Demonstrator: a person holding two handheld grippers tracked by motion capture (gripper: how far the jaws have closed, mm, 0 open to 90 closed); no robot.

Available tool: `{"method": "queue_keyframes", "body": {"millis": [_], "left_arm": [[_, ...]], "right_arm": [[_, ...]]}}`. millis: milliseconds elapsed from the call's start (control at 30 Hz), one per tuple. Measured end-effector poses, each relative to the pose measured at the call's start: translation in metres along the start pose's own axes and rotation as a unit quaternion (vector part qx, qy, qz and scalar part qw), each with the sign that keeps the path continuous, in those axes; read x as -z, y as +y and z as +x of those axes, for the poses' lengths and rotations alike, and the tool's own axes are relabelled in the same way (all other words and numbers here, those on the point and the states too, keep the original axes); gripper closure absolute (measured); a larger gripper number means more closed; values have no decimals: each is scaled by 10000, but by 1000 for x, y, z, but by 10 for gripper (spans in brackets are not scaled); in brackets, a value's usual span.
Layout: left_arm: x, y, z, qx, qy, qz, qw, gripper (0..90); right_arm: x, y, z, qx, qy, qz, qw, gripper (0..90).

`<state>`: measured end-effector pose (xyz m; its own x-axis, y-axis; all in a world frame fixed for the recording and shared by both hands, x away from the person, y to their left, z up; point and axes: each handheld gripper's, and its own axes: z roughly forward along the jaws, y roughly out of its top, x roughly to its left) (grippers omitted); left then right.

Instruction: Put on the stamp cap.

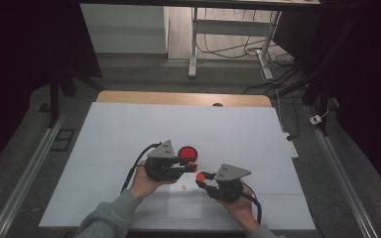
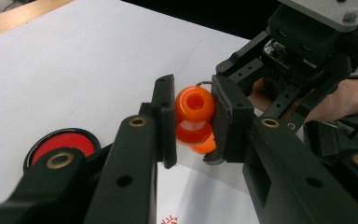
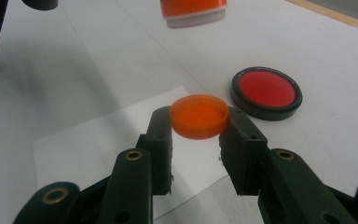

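- orange bottle (image 2: pixel 194 116): glossy smooth plastic, translucent
- orange cap (image 3: pixel 199 115): smooth plastic, semi-matt
- red disc (image 3: pixel 266 92) beside the cap: matt red face, black glossy rim
- table sheet (image 1: pixel 129 134): matt white, smooth; wood edge (image 1: pixel 178 98) behind
- paper slip (image 3: pixel 98 140) under cap: matt

The right gripper (image 3: pixel 198 135) pinches an orange cap (image 3: pixel 199 115) between its two black jaws above a white sheet (image 3: pixel 74 144), with a black-rimmed red disc (image 3: pixel 266 92) just beyond and an orange bottle bottom (image 3: pixel 193 11) hanging at the top edge.
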<state>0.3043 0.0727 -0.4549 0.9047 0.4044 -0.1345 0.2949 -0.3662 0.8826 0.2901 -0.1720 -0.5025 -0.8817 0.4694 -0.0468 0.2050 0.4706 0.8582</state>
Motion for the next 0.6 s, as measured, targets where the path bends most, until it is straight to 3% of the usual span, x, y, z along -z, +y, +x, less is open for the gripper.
{"method": "queue_keyframes", "body": {"millis": [600], "left_arm": [[-10,-2,-4,-30,-104,126,9999,719]], "right_arm": [[-1,2,3,-53,94,-102,9999,649]]}}
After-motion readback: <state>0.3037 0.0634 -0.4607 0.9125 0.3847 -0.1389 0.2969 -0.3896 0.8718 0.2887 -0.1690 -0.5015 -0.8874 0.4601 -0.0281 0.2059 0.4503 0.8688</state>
